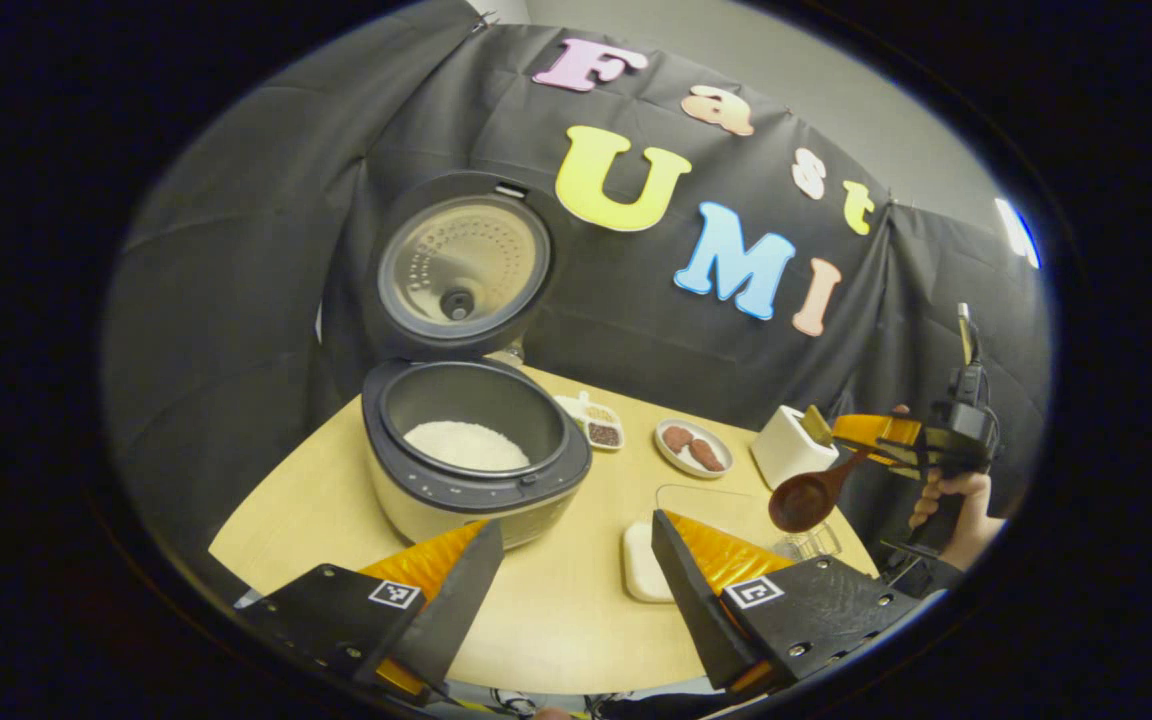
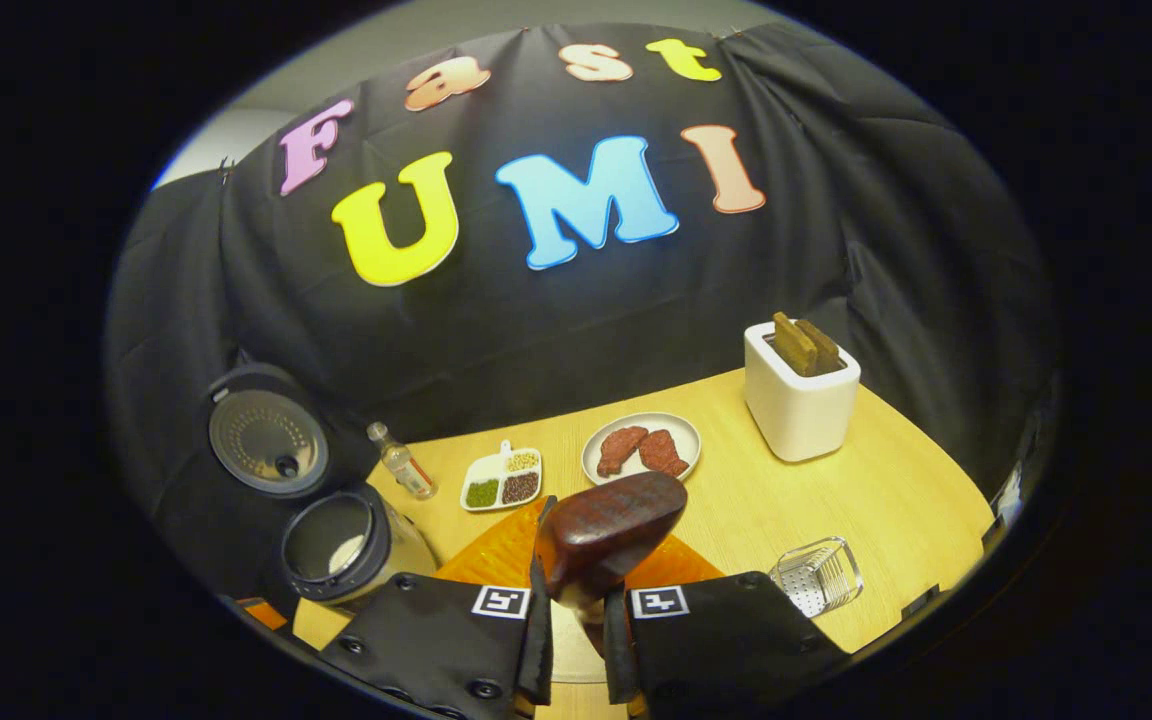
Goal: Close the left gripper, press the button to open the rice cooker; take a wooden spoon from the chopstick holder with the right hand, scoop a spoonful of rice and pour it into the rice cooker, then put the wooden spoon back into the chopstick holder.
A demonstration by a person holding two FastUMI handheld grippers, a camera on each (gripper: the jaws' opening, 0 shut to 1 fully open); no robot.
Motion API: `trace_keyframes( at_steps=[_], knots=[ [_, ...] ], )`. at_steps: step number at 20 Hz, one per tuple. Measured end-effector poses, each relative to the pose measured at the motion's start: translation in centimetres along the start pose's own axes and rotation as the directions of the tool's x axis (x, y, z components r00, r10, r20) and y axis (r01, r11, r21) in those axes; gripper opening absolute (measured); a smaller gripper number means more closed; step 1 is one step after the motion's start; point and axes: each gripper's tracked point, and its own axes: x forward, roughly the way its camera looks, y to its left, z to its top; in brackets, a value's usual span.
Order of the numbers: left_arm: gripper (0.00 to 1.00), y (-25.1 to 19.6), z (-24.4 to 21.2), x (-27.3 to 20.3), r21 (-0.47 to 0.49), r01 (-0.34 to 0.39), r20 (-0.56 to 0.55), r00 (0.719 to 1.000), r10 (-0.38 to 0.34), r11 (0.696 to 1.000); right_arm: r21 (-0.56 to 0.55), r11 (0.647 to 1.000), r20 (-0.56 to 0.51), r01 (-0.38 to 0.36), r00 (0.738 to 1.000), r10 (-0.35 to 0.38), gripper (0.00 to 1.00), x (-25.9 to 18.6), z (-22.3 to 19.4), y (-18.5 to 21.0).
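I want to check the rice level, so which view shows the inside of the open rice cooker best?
The left gripper view: the open grey rice cooker is near, with white rice plainly visible. In the right gripper view the cooker sits far off, showing a sliver of rice.

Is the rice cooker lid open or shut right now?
Open. The lid stands upright behind the rice cooker, its inner plate facing forward, and white rice shows in the pot.
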Motion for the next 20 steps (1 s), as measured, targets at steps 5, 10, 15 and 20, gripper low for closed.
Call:
trace_keyframes(
  at_steps=[5,10,15,20],
  knots=[
    [0.94,2.1,-1.4,0.2,-0.016,-0.054,-0.025,0.998,0.053,0.998,-0.162,0.987,-0.099,0.011,0.995,-0.027,0.23,4.3,-5.4,-0.7],
    [0.94,3.1,-1.3,0.8,-0.019,-0.089,-0.029,0.996,0.088,0.996,-0.141,0.99,-0.235,-0.01,0.972,-0.024,0.23,5.8,-11.9,0.9],
    [0.94,4.2,-0.7,0.7,-0.005,-0.115,-0.01,0.993,0.115,0.993,0.084,0.994,-0.324,-0.067,0.942,0.09,0.23,5.9,-13.9,6.7],
    [0.94,4.8,-0.5,-0.6,-0.01,-0.137,0.005,0.991,0.137,0.99,0.219,0.973,-0.365,-0.076,0.918,0.154,0.23,6.3,-13.4,9.2]
  ],
)
